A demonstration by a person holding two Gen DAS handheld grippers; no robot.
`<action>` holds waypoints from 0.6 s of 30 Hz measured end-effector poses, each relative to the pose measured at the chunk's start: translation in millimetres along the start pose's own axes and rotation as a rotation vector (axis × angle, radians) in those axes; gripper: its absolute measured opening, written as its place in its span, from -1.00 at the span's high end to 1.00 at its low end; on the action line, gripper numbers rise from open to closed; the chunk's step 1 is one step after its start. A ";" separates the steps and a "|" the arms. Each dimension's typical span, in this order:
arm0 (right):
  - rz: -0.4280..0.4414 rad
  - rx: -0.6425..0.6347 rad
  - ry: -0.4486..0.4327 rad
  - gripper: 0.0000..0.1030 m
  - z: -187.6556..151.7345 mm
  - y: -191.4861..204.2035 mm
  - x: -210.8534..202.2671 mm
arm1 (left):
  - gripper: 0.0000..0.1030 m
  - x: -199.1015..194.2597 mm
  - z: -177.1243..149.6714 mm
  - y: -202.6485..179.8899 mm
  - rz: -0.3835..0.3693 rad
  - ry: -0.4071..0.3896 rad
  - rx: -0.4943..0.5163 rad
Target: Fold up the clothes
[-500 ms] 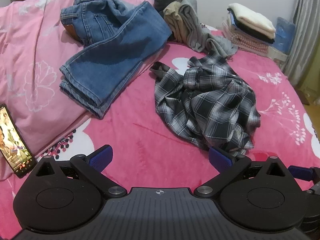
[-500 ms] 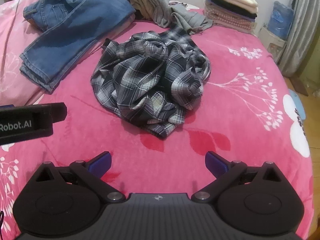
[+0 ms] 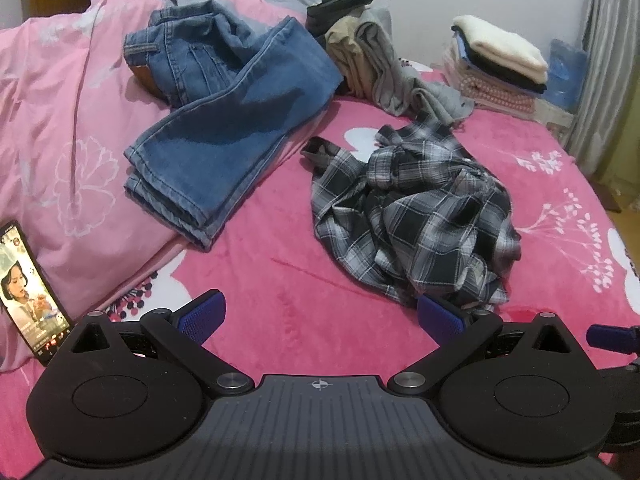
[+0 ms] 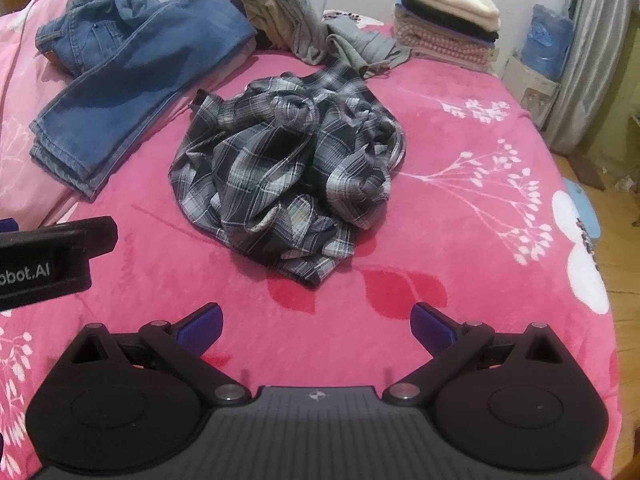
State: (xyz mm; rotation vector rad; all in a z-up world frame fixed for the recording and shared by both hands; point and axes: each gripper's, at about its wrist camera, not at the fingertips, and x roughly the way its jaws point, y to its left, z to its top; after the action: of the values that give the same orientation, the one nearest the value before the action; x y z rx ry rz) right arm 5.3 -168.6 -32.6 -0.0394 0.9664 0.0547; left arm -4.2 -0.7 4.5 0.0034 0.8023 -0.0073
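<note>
A crumpled black-and-grey plaid shirt point(image 3: 412, 216) point(image 4: 288, 176) lies in a heap on the pink bedspread point(image 3: 288, 280) point(image 4: 460, 240). My left gripper point(image 3: 320, 316) hovers open just short of the shirt's near edge, nothing between its blue pads. In the right wrist view my right gripper point(image 4: 316, 324) also stands open and empty, a short way in front of the shirt's lower hem. The body of the left gripper point(image 4: 48, 260) shows at the left edge of the right wrist view.
Blue jeans point(image 3: 224, 120) point(image 4: 132, 80) lie roughly folded at the left. A pile of khaki and grey clothes point(image 3: 372, 60) point(image 4: 288, 16) sits behind the shirt. A folded stack point(image 3: 500, 64) point(image 4: 448, 20) stands at the back right. A lit phone point(image 3: 28, 292) leans on the pink pillow point(image 3: 52, 140).
In the left wrist view the scene has dropped a little in the frame. In the right wrist view it has hardly shifted. Both grippers stay open.
</note>
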 end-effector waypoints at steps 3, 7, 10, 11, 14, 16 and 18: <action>-0.001 0.006 -0.003 -0.99 1.3 -1.8 -0.4 | -1.00 0.8 -0.5 0.7 0.003 0.004 -0.008; -0.005 0.010 -0.004 -0.99 2.2 -2.7 -0.6 | -1.00 1.7 -1.4 0.8 0.009 0.012 -0.020; -0.008 0.015 -0.006 -0.99 2.1 -2.6 -0.9 | -1.00 1.2 -2.6 0.5 0.015 0.009 -0.018; -0.008 0.016 -0.007 -0.99 1.6 -2.6 -1.0 | -1.00 1.2 -2.9 0.2 0.018 0.007 -0.014; -0.011 0.017 -0.009 -0.99 3.0 -2.8 -0.9 | -1.00 1.5 -2.6 -1.4 0.024 0.009 0.000; -0.012 0.019 -0.010 -0.99 2.4 -2.7 -0.8 | -1.00 1.6 -2.8 -2.3 0.024 0.010 0.004; -0.014 0.019 -0.011 -0.99 2.2 -2.6 -0.9 | -1.00 1.7 -2.8 -2.1 0.023 0.013 0.002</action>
State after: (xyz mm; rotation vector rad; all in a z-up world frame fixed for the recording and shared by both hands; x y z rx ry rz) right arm 6.7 -171.1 -30.6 -0.0282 0.9551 0.0329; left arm -5.1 -2.7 1.2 0.0149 0.8151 0.0135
